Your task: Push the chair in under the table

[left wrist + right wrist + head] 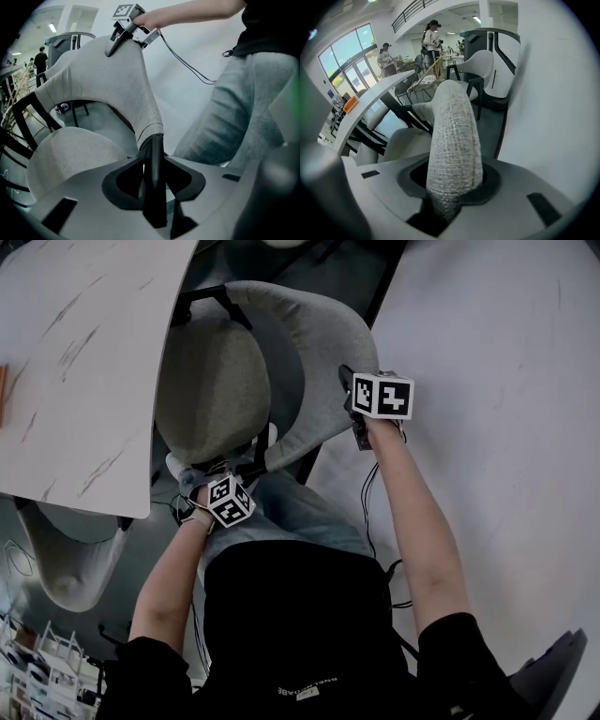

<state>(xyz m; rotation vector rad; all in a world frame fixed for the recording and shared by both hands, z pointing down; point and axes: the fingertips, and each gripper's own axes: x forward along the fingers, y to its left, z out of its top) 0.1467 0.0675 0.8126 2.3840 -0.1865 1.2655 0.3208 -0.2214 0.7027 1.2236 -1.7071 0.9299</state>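
Note:
The grey fabric chair stands between two white tables, its curved backrest towards me. My left gripper is at the backrest's lower left end. In the left gripper view its jaws are closed on the fabric edge of the backrest above the seat. My right gripper sits on the backrest's right upper rim and also shows in the left gripper view. In the right gripper view the rim fills the gap between the jaws.
A marble-look table lies at the left and a plain white table at the right, with the chair in the dark gap between. A second grey chair is under the left table. My legs stand just behind the backrest. People stand far off.

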